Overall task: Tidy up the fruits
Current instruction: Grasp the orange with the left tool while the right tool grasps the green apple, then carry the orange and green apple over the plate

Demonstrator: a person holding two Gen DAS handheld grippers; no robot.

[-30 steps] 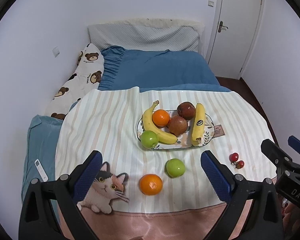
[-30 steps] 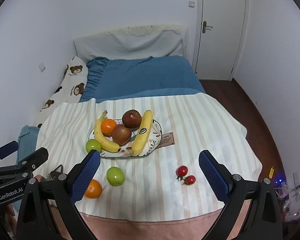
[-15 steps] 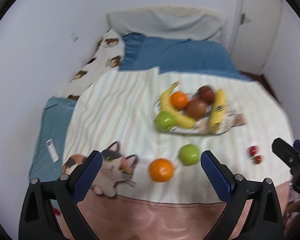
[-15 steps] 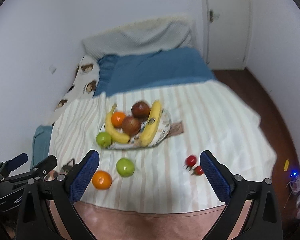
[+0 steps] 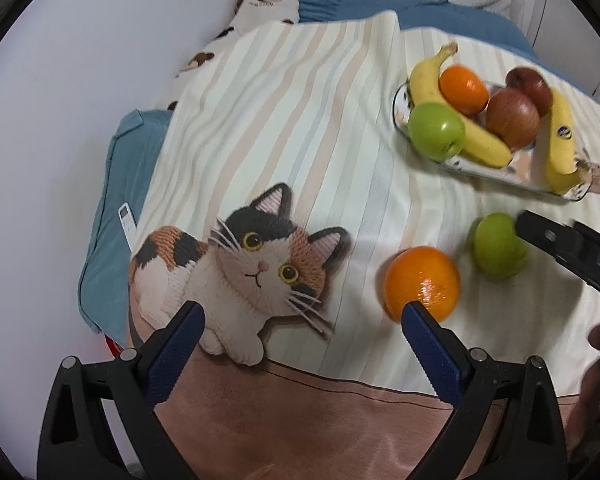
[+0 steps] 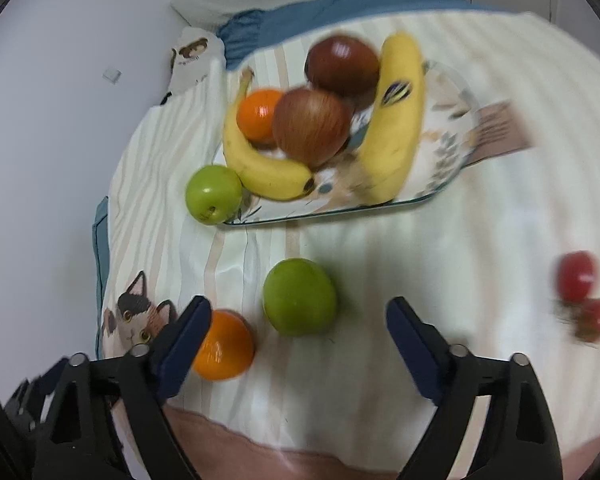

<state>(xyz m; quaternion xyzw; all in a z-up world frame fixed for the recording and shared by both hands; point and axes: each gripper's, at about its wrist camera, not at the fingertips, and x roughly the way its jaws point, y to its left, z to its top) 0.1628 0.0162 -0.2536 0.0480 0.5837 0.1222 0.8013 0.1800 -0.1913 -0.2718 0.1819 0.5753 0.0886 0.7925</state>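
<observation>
A patterned plate (image 5: 496, 170) (image 6: 444, 176) on the striped blanket holds two bananas, an orange, two red apples and a green apple at its left rim. A loose orange (image 5: 422, 282) (image 6: 224, 346) and a loose green apple (image 5: 498, 244) (image 6: 300, 296) lie in front of it. My left gripper (image 5: 300, 312) is open above the blanket, its right finger just in front of the loose orange. My right gripper (image 6: 296, 308) hangs low over the loose green apple, which lies between its closing jaws without touching the pads. Two small red tomatoes (image 6: 582, 292) lie to the right.
A cat picture (image 5: 236, 268) is printed on the blanket at the left. A white remote (image 5: 127, 222) lies on a blue pillow (image 5: 112, 216) beside the blanket. A bear-print pillow (image 5: 260, 0) and blue bedding are behind. A brown tag (image 6: 500, 128) lies by the plate.
Both grippers have dropped toward the blanket and tilted downward, so the fruit looks much larger. The right gripper has come down over the loose green apple and its jaws have narrowed.
</observation>
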